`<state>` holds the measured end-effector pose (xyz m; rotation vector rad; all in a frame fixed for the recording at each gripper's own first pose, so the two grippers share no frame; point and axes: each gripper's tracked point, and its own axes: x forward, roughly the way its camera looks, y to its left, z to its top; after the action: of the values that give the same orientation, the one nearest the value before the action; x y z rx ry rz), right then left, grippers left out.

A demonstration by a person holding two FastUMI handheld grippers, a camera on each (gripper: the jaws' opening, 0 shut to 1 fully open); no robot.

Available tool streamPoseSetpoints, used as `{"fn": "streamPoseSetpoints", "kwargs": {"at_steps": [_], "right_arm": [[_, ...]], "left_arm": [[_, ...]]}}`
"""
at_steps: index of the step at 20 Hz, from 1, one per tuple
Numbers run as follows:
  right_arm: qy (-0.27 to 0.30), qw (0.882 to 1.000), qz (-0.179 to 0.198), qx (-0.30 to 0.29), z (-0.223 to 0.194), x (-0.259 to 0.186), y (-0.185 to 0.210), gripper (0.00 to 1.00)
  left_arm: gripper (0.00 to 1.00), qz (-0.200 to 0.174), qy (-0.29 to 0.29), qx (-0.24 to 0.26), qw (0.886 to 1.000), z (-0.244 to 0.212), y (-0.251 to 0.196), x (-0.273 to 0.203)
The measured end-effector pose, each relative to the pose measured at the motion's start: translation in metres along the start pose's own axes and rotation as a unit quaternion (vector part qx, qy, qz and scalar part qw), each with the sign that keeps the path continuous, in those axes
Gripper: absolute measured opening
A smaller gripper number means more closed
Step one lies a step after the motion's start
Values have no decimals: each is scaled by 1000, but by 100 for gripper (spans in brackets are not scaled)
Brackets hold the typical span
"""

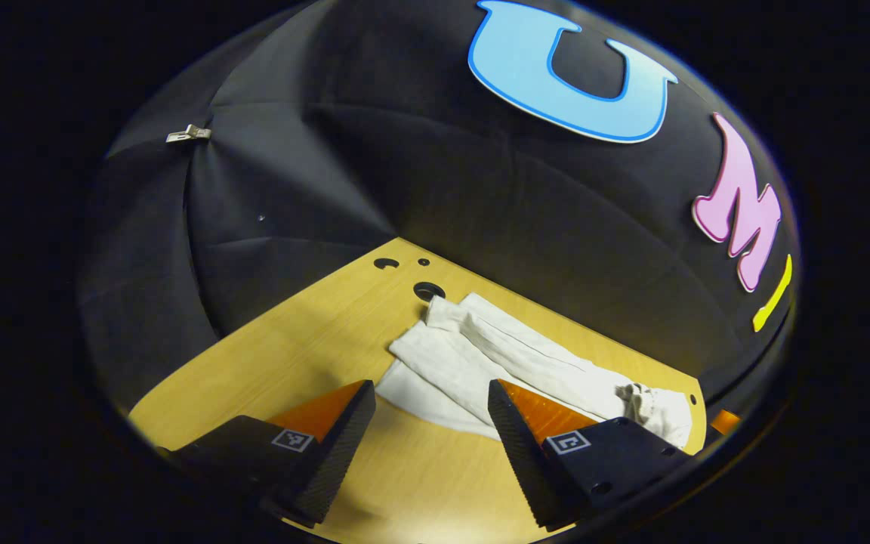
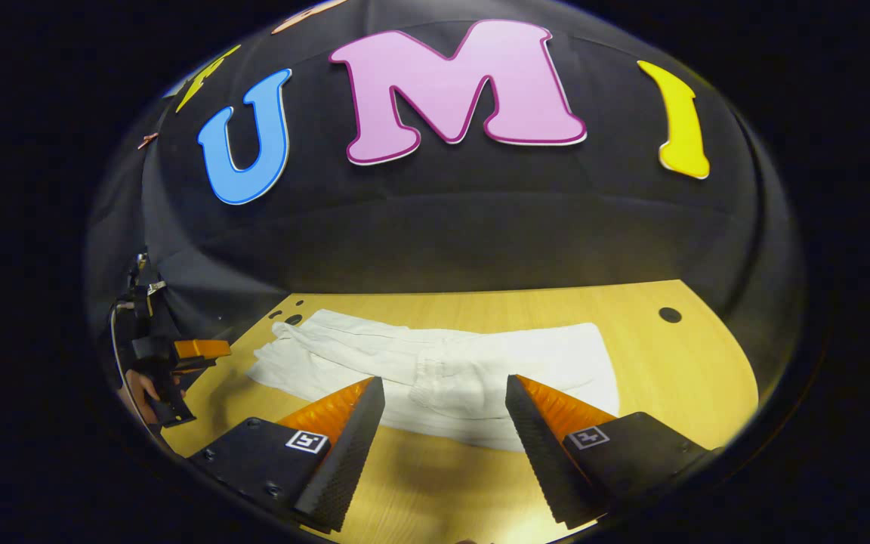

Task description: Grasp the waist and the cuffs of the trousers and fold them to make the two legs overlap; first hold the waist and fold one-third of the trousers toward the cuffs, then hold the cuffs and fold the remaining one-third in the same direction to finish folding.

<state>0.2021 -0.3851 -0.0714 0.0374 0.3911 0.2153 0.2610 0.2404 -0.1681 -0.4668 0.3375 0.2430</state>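
Note:
White trousers point(image 2: 435, 370) lie spread on the wooden table point(image 2: 669, 363), partly bunched, with the waist toward the right and the legs running left. In the left gripper view the trousers point(image 1: 495, 355) stretch from the cuffs near the table holes to the gathered waist at the right. My left gripper point(image 1: 431, 400) is open above the table, just short of the cloth's near edge, with nothing between its fingers. My right gripper point(image 2: 446, 400) is open over the trousers' near edge, holding nothing. The left gripper point(image 2: 178, 363) and the hand holding it appear at the left of the right gripper view.
The table point(image 1: 291, 355) has round holes point(image 1: 429, 290) near its far corner and one hole point(image 2: 669, 314) at the right. Black cloth walls close in the table on the far sides. A small clip point(image 1: 188, 134) hangs on the wall.

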Motion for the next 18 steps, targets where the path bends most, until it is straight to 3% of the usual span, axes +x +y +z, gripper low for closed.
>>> {"fn": "streamPoseSetpoints", "kwargs": {"at_steps": [2, 3, 6, 8, 10, 11, 18], "right_arm": [[-18, 1000, -15, -20, -1, -26, -9, 98], [-21, 999, -21, -27, -3, -37, -11, 98], [-12, 999, -25, -46, -14, -73, -17, 98], [1, 997, -37, -61, -21, -90, -26, 99], [6, 997, -44, -63, -20, -101, -30, 99], [9, 997, -47, -64, -22, -106, -32, 99], [47, 997, -52, -33, -44, -112, -34, 99]], "left_arm": [[92, 2, -2, -6, 1000, 5, -1, 21], [96, 6, -2, -4, 1000, 7, -1, 31], [92, 17, 9, 9, 1000, 2, 1, 65], [96, 34, 17, 26, 999, -2, 6, 82], [91, 51, 20, 50, 997, -5, 14, 96], [96, 55, 24, 61, 996, -8, 16, 102], [98, 70, 65, 145, 985, -31, 16, 118]]}}
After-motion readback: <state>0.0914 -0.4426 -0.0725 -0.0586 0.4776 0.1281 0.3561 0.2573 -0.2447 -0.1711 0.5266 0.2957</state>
